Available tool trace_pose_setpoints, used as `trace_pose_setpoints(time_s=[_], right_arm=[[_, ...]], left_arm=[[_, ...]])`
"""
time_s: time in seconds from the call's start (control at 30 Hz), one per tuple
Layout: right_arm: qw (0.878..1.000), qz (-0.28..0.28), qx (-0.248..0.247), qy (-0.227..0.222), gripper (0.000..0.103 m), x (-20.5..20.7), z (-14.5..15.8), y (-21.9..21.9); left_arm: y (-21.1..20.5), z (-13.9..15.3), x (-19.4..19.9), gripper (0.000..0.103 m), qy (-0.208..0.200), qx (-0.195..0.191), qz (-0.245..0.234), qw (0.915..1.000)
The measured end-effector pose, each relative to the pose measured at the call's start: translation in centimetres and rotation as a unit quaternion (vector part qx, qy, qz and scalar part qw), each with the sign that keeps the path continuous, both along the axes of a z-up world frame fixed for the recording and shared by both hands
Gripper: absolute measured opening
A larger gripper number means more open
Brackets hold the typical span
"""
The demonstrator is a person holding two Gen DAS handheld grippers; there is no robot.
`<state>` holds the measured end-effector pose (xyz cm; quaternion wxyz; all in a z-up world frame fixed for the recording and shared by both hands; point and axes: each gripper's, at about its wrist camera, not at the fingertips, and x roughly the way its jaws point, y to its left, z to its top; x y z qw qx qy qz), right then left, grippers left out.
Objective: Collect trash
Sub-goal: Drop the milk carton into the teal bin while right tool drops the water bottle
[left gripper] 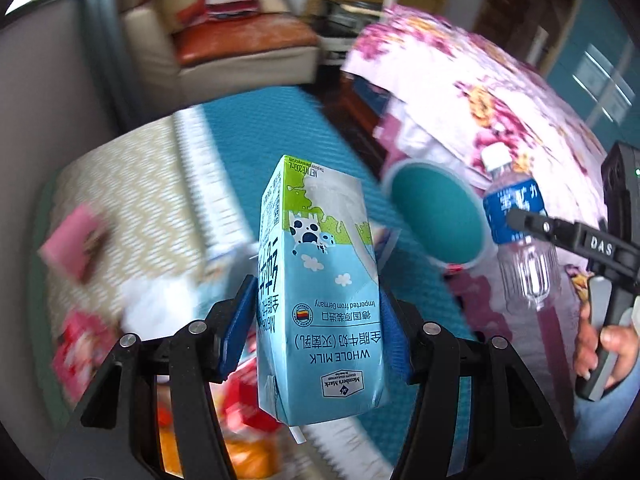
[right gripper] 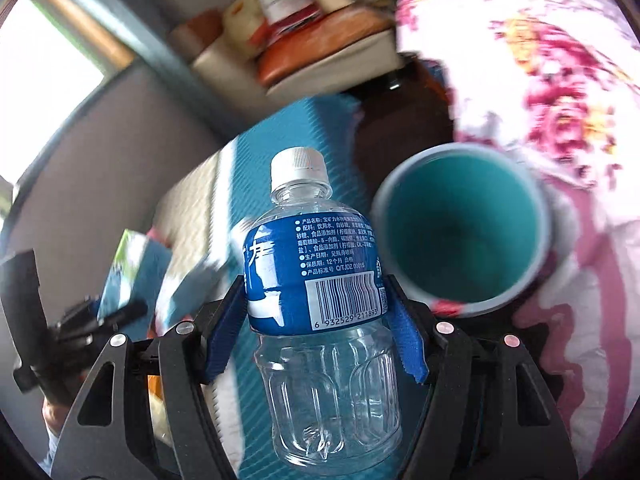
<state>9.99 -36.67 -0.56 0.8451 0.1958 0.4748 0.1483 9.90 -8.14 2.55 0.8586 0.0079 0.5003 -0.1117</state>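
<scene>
The left gripper (left gripper: 318,312) squeezes a whole milk carton (left gripper: 318,280) and the right gripper (right gripper: 316,324) squeezes an empty water bottle (right gripper: 320,320) near the teal bin (right gripper: 460,232), so both could bump or miss it.

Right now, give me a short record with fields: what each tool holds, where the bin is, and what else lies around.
left tool: shut on milk carton, printed side upside down
right tool: shut on plastic bottle, white cap on, looks empty
bin: teal inside, open, nothing visible in it, just right of the bottle
surroundings: floral cloth behind bin; blurred red and pink wrappers at left
</scene>
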Motion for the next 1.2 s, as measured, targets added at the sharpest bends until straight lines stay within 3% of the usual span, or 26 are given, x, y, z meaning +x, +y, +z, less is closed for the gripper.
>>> trace_pose_setpoints(time_s=[0.2, 0.37, 0.57, 0.73, 0.83, 0.93, 1.13, 1.2], right_arm=[[0.997, -0.072, 0.007, 0.006, 0.064, 0.9, -1.2, -6.6], [0.995, -0.101, 0.012, 0.018, 0.064, 2.1, -2.5, -10.1], [0.993, -0.113, 0.013, 0.026, 0.064, 3.6, -3.6, -12.2], [0.992, -0.12, 0.016, 0.038, 0.064, 4.7, -4.9, -12.9], [0.992, -0.118, 0.015, 0.048, 0.064, 5.2, -5.8, -12.9], [0.992, -0.116, 0.015, 0.056, 0.064, 5.6, -6.5, -12.6], [0.992, -0.109, 0.012, 0.064, 0.064, 6.5, -7.2, -11.8], [0.992, -0.107, 0.01, 0.068, 0.064, 6.7, -7.5, -11.4]], left_arm=[[-8.9, -2.1, 4.4, 0.059, 0.016, 0.012, -0.076, 0.9969], [-16.0, -5.4, 8.0, 0.059, 0.045, 0.029, -0.128, 0.9903], [-19.9, -9.7, 10.2, 0.059, 0.089, 0.04, -0.145, 0.9847], [-21.4, -12.0, 11.0, 0.06, 0.103, 0.052, -0.148, 0.9822], [-21.3, -12.3, 11.2, 0.07, 0.097, 0.057, -0.145, 0.983], [-21.2, -12.5, 11.5, 0.071, 0.098, 0.053, -0.14, 0.9839], [-20.0, -11.6, 11.0, 0.071, 0.093, 0.027, -0.125, 0.9874], [-19.3, -10.8, 10.8, 0.076, 0.087, 0.017, -0.118, 0.9891]])
